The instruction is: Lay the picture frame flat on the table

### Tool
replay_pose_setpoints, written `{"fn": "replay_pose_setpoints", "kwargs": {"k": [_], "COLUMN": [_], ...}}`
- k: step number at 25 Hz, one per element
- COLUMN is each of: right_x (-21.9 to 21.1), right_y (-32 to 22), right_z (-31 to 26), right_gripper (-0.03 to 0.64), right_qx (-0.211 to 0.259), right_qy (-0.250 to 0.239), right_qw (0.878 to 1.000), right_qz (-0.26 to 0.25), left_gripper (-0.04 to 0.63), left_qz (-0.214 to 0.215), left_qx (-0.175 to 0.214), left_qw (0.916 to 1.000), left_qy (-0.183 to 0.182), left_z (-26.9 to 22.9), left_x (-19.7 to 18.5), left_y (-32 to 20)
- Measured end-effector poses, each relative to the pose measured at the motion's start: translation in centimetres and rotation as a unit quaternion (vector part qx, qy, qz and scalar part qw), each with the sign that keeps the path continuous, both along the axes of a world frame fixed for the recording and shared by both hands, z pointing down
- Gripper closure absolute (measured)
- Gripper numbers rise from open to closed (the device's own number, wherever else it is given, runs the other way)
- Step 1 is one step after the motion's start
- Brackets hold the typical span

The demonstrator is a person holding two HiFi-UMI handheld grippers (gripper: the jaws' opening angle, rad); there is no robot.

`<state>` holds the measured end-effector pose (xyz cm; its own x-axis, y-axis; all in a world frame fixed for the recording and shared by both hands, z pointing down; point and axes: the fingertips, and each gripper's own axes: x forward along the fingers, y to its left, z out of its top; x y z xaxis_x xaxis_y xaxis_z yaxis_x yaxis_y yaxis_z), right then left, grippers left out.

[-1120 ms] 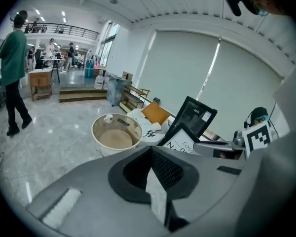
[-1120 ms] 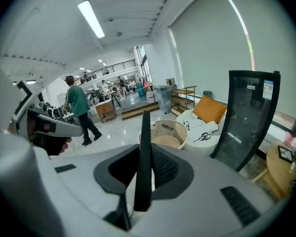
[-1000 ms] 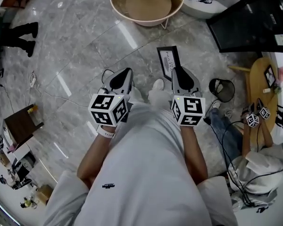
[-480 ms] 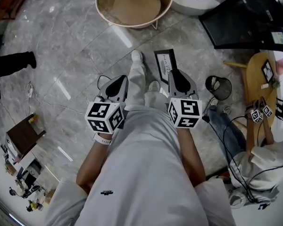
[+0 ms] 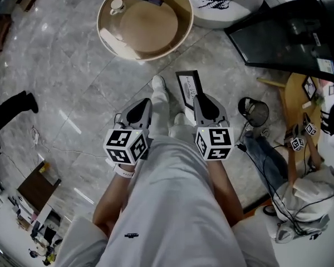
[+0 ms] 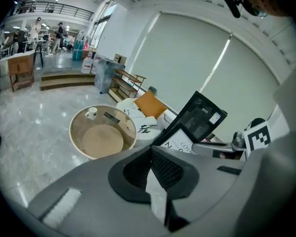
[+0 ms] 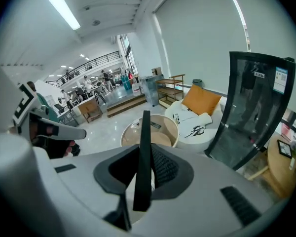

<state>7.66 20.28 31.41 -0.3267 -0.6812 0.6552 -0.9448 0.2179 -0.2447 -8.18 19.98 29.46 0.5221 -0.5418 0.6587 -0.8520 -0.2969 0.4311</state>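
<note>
Picture frame [image 5: 188, 88] stands on edge, pinched between the right tongs [image 5: 202, 100], held over the floor [image 5: 72, 82] short of the round surface [image 5: 147, 26] and clear of it. Left tongs [image 5: 138, 111], equally short of that surface, are pressed together on nothing. A cup [image 5: 117, 5] sits at the surface's far edge.
</note>
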Motion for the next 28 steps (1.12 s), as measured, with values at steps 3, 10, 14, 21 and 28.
{"fn": "replay_pose_setpoints", "kwargs": {"k": [3, 10, 14, 21, 28], "right_x": [-0.5, -1.2, -1.0, -0.2, 0.6], "right_y": [-3.6, -12.7, -15.6, -19.0, -21.0], "right_z": [-1.1, -1.3, -0.1, 2.6, 6.8], "right_gripper": [0.557, 0.557, 0.556, 0.555, 0.555], "right_qx": [0.001, 0.02, 0.012, 0.024, 0.012], "right_qy": [-0.005, -0.001, -0.011, -0.052, -0.065], "right_qw": [1.0, 0.999, 0.999, 0.998, 0.997], "right_qz": [0.021, 0.034, 0.034, 0.031, 0.027], "left_gripper": [0.591, 0.591, 0.591, 0.591, 0.591], "left_qz": [0.05, 0.058, 0.045, 0.02, 0.009], "left_qx": [0.006, 0.005, -0.004, -0.022, -0.04], "left_qw": [0.9987, 0.9982, 0.9988, 0.9991, 0.9985], "left_qy": [0.0, -0.013, -0.018, -0.028, -0.036], "left_z": [-0.5, 0.0, 0.6, 3.2, 7.2], "left_x": [0.3, -1.3, -1.6, -0.7, 1.3], "left_y": [-4.0, -12.5, -15.1, -17.4, -18.9]}}
